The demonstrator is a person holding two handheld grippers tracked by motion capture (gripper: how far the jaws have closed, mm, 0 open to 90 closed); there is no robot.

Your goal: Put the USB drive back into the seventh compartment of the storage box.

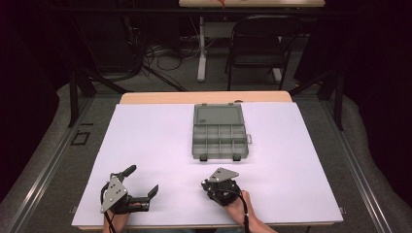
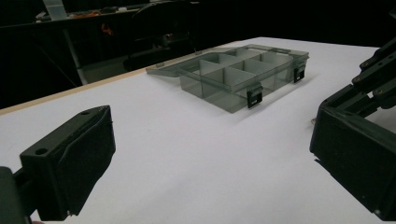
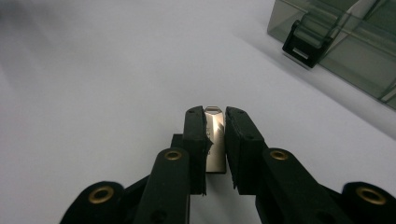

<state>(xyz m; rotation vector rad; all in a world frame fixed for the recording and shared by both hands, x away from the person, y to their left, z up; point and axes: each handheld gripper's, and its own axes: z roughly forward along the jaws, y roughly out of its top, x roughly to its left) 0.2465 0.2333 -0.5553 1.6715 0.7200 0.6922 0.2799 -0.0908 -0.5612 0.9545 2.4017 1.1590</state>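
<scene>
Pinching the slim metal USB stick point(image 3: 215, 140) by its edges, the right gripper point(image 3: 215, 122) risks it slipping before the compartment box point(image 1: 220, 131), while the left gripper point(image 1: 144, 180) gapes empty.

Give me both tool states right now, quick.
Left tool: open, holding nothing.
Right tool: shut on a small metal USB stick, just above the white table.

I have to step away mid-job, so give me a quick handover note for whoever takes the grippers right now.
Right gripper: shut on a small metal USB stick, low over the white table, near the box's front.
Left gripper: open, holding nothing, at the near left.
Compartment box: lid open and laid back, compartments look empty.
Done: stick gripped.
Left: probably place it in a compartment; closing the lid may follow.
</scene>
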